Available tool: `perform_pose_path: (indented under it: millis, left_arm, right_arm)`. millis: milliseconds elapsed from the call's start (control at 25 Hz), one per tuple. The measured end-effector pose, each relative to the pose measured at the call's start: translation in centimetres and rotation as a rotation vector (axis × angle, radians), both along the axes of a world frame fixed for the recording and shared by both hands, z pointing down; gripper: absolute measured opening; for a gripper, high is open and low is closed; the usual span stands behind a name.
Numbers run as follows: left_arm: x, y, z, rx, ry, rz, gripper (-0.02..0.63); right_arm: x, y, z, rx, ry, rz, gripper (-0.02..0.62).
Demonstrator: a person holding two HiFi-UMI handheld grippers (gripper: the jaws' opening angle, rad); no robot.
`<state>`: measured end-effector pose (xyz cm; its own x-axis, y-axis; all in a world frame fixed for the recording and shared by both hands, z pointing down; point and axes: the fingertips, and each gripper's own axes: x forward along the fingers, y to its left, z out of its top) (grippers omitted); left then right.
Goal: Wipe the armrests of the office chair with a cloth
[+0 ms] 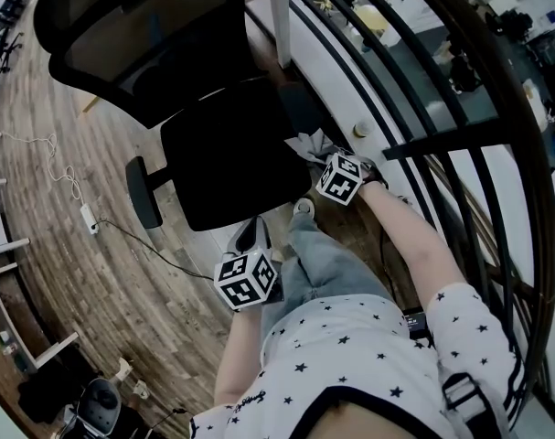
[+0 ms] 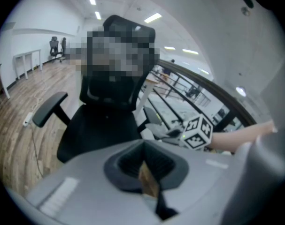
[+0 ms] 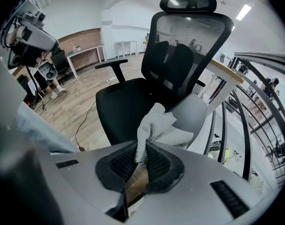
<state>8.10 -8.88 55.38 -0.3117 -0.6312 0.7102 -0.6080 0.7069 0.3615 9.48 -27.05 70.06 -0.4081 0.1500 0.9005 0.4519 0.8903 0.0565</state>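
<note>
Wood floor (image 1: 58, 154) runs under the chair (image 1: 231, 154), and a black railing (image 1: 460, 135) curves past on my right, with a drop beyond it. The chair faces me, mesh back up, seat dark.

My right gripper (image 3: 141, 161) is at the near armrest (image 3: 196, 114), the grey pad on the railing side. Its jaws are pinching the cloth (image 3: 156, 128) by one bunched corner, so the loose part flops forward onto the pad. It looks to be touching the pad, though I can't swear to how hard it presses. Holding it by the corner makes sense: the free fold does the wiping and the jaws stay off the armrest.

My left gripper (image 2: 144, 165) hangs low, just beside my knee and well short of the seat. Its jaws are pressed together with nothing between them. I take it as parked, out of the way, since one cloth needs one gripper.

The far armrest (image 3: 111, 63) sticks out on the other side of the seat, well apart from the cloth. By my reading it waits its turn.

Containers: none shows near the chair, no bucket, no bin, no spray bottle. The cloth is the only thing I'm carrying, and it sits in the right jaws.
</note>
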Motion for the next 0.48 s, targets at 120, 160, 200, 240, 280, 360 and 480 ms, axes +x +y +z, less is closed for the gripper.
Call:
perform_pose_path:
  millis: [120, 160, 200, 240, 280, 360, 480]
  left_arm:
    - [0.4, 0.2, -0.4, 0.010, 0.001, -0.004, 0.005]
    - [0.4, 0.2, -0.4, 0.015, 0.002, -0.007, 0.006]
    - [0.4, 0.2, -0.5, 0.020, 0.002, -0.009, 0.006]
    - [0.4, 0.3, -0.6, 0.024, 0.001, -0.011, 0.006]
    - [0.4, 0.3, -0.7, 0.027, -0.002, -0.013, 0.005]
    - [0.3, 0.4, -0.9, 0.034, -0.010, -0.016, 0.006]
    - [-0.2, 0.4, -1.4, 0.044, -0.022, -0.023, 0.006]
  right_arm:
    - [0.9, 0.9, 0.1, -0.008, 0.016, -0.013, 0.034]
    - [1.1, 1.1, 0.1, -0.010, 0.018, -0.009, 0.033]
    - [1.2, 1.2, 0.1, -0.015, 0.020, 0.000, 0.034]
    - [1.3, 1.3, 0.1, -0.021, 0.021, 0.011, 0.034]
    - [1.3, 1.4, 0.1, -0.025, 0.020, 0.021, 0.033]
    - [1.3, 1.4, -0.2, -0.026, 0.014, 0.033, 0.034]
    - [1.1, 1.4, -1.2, -0.021, -0.010, 0.041, 0.034]
